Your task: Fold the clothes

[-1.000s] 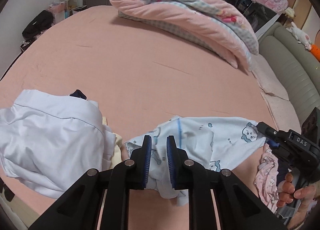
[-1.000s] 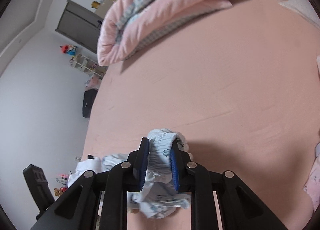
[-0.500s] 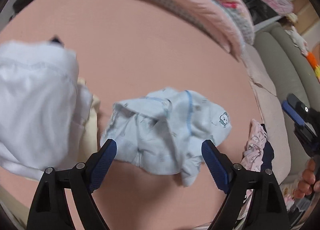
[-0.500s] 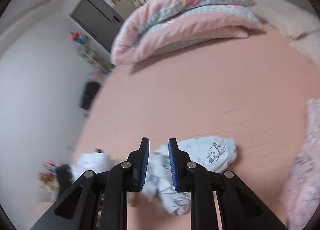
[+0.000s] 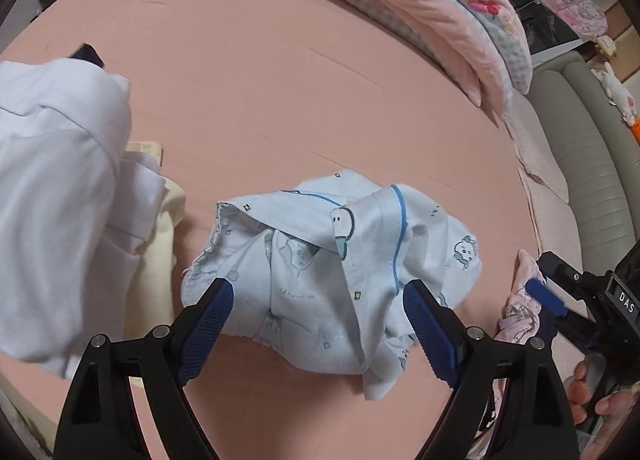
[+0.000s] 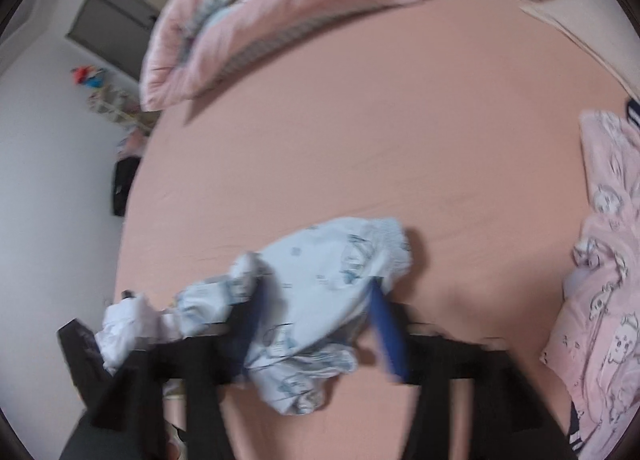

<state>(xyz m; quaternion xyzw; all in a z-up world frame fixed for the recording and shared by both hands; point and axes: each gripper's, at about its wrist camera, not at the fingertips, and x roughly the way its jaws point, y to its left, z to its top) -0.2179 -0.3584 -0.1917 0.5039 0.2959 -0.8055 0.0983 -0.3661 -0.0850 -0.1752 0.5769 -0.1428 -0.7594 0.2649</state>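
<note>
Pale-blue cartoon-print garment (image 5: 340, 280) lies crumpled on the pink bed (image 5: 280, 100) near its front edge, between our grippers. Our left gripper (image 5: 320, 324) has its jaws wide, holding nothing; our right gripper (image 6: 320, 324), blurred, also shows jaws spread around the cloth.

Both wrist views look down close along own fingers; shared: crumpled pale-blue printed garment (image 5: 332, 272) (image 6: 320, 300), salmon-pink bedsheet (image 5: 280, 80) (image 6: 380, 132).
</note>
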